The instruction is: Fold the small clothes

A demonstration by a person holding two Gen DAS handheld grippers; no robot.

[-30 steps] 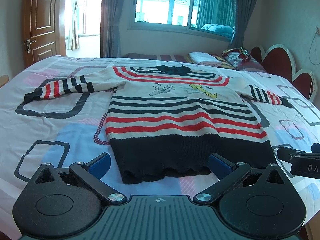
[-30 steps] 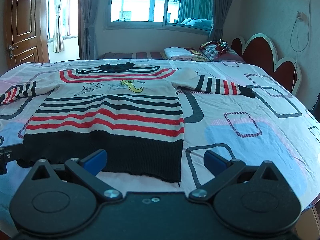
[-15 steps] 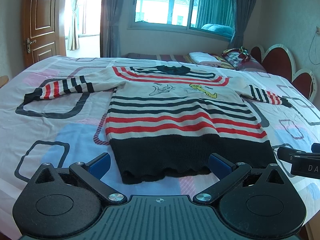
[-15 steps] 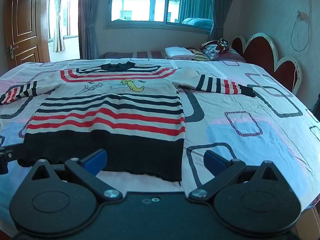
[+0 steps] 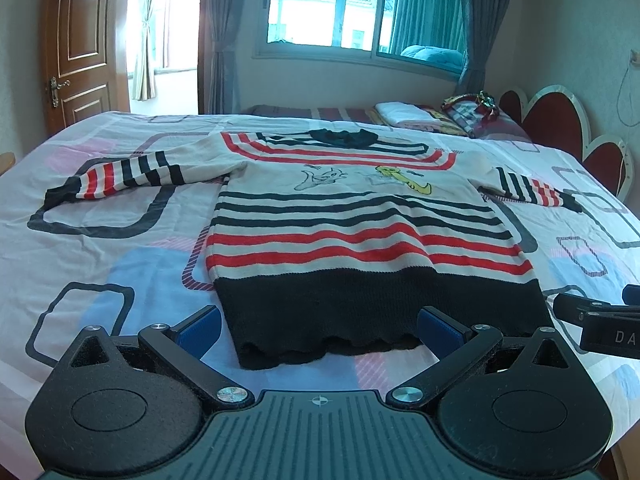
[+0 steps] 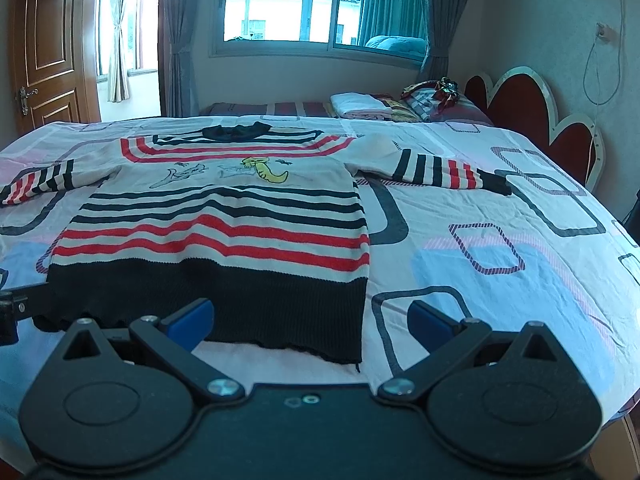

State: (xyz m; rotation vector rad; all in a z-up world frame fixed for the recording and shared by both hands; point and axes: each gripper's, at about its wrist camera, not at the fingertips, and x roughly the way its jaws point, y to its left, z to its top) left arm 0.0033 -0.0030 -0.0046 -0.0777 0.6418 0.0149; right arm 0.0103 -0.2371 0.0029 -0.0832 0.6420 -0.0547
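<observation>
Holding both tools low at the near edge of the bed [image 5: 120, 264], we see the striped sweater [image 5: 352, 220] lying flat on the patterned sheet, sleeves spread to either side and its black hem nearest us. Our left gripper [image 5: 318, 328] has its jaws wide apart, framing the hem without touching it. Our right gripper [image 6: 310, 320] is likewise spread wide, empty, at the hem's right corner.
</observation>
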